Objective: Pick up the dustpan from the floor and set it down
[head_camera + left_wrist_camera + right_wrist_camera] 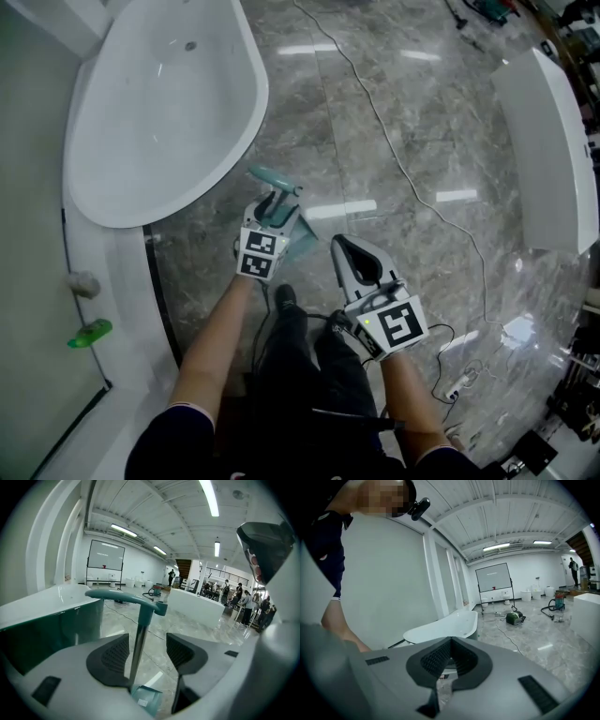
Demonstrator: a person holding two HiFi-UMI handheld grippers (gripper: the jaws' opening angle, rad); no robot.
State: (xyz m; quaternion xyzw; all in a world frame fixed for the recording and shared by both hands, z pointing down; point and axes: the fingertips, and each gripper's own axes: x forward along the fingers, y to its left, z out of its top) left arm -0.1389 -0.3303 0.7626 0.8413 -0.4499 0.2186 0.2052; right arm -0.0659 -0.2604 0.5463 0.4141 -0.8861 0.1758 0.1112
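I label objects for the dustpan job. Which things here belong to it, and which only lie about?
Job: dustpan, between the jaws of the open left gripper; right gripper, shut and empty.
Lying about: bathtub, floor cable, green object.

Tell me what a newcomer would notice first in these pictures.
The big white bathtub fills the head view's upper left. Beside it, a teal dustpan stands on the glossy marble floor, its upright handle between the left tool's open jaws.

dustpan (pixel 304 242), bathtub (pixel 159 103), cable (pixel 395 152) on grey floor (pixel 441 103)
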